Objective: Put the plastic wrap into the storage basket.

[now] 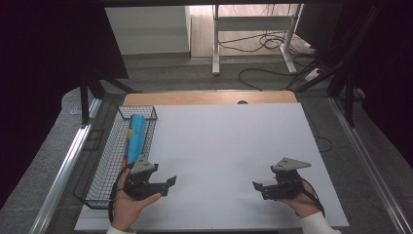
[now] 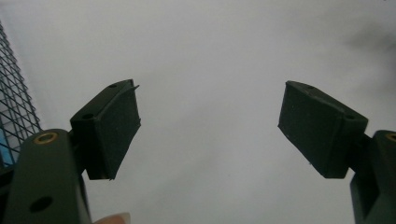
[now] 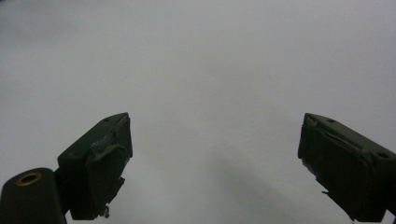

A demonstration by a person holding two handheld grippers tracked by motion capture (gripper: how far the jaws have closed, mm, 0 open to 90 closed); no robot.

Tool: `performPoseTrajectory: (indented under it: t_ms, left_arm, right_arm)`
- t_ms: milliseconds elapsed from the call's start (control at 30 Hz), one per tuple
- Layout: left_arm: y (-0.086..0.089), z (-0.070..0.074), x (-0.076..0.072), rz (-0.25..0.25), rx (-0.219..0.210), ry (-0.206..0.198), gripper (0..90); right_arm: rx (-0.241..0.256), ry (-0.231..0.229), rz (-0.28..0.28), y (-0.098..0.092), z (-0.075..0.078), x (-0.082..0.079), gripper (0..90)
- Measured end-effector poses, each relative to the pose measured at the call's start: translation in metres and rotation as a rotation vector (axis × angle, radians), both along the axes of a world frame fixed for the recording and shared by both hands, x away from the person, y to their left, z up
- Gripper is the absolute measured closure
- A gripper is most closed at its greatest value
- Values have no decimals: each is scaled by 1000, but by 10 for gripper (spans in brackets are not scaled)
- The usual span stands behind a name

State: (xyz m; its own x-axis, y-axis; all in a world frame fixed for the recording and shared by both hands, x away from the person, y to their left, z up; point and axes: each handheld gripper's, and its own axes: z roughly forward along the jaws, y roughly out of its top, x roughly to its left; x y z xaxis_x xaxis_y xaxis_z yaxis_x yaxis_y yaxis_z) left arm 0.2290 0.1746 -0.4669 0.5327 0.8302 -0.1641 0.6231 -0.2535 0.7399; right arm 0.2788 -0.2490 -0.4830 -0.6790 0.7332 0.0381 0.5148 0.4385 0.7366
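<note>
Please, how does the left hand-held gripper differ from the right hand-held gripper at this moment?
The left hand-held gripper sits beside the wire basket; the right hand-held gripper is far from it. The left one points toward the table's right side, the right one toward the left, so they face each other. Both are open, empty, over the white sheet.

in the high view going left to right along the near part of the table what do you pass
wire basket → left tongs → bare white table top → right tongs

Blue item (image 1: 135, 138) in basket (image 1: 104, 168): identity unclear.
</note>
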Motion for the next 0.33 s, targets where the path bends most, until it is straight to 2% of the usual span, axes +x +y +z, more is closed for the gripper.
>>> performPoseTrajectory:
  t_ms: [133,200,300,333]
  left_arm:
    - [1,-3,0,-11,-2,13,200]
    - [2,-2,0,-9,-25,17,200]
    - [3,0,-1,-5,-37,16,201]
    - [5,1,-2,-3,-46,15,201]
  right_arm:
    - [-5,-11,9,2,3,-1,103]
    - [-5,-23,14,1,3,-2,101]
    - [-1,-32,15,0,4,-1,100]
    - [0,-53,11,-1,3,1,88]
